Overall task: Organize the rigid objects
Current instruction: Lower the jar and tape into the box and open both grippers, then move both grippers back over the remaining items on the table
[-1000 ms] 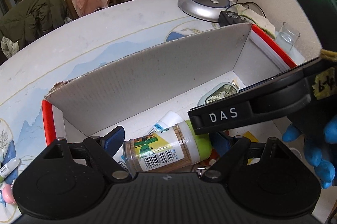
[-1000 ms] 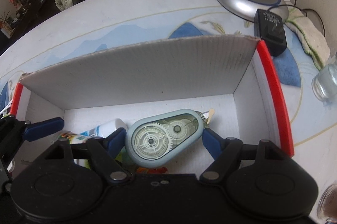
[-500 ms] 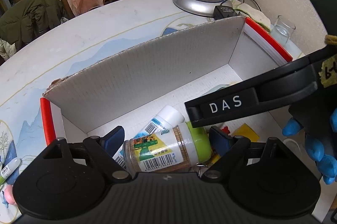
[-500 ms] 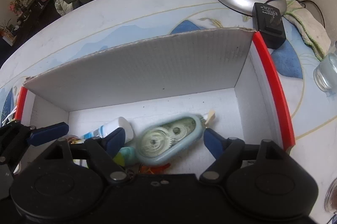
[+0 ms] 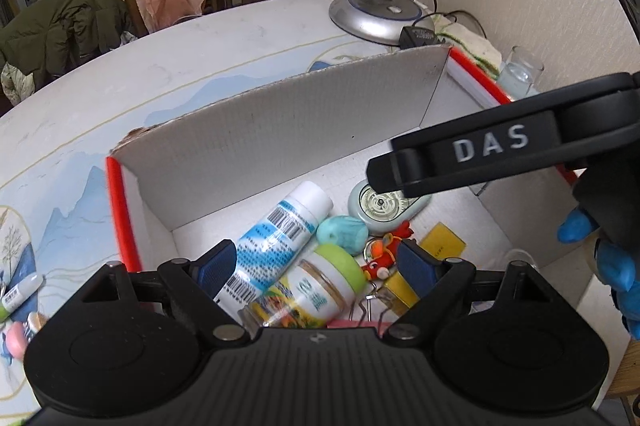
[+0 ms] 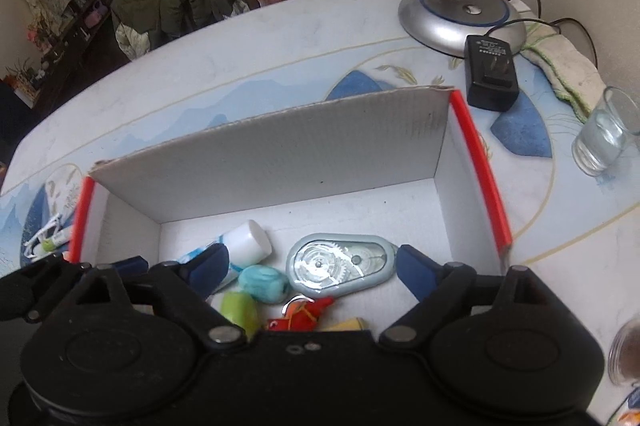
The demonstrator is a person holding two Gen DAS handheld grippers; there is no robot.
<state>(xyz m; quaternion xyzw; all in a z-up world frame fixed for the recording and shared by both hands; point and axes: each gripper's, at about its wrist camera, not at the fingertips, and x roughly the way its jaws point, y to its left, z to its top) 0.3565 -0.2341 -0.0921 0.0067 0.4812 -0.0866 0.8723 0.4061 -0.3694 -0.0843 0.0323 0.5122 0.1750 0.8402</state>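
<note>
A white cardboard box with red edges [image 5: 280,129] [image 6: 280,161] stands on the table. Inside lie a green-lidded jar [image 5: 316,290], a white bottle with blue print [image 5: 280,234] [image 6: 244,242], a pale correction-tape dispenser [image 6: 340,264] [image 5: 380,205], a teal lump [image 6: 262,284] and a red toy [image 6: 304,314]. My left gripper [image 5: 316,262] is open above the jar, which lies loose in the box. My right gripper [image 6: 308,266] is open and empty above the dispenser; its body [image 5: 500,149] crosses the left wrist view.
A silver lamp base [image 6: 460,13], a black power adapter [image 6: 490,73], a cloth [image 6: 560,61] and a glass of water [image 6: 604,129] stand behind and right of the box. Markers [image 5: 20,294] lie left of it. Chairs with clothes stand beyond the table.
My left gripper let go of the green-lidded jar and my right let go of the tape dispenser. Both objects now lie in the box and both grippers have lifted back.
</note>
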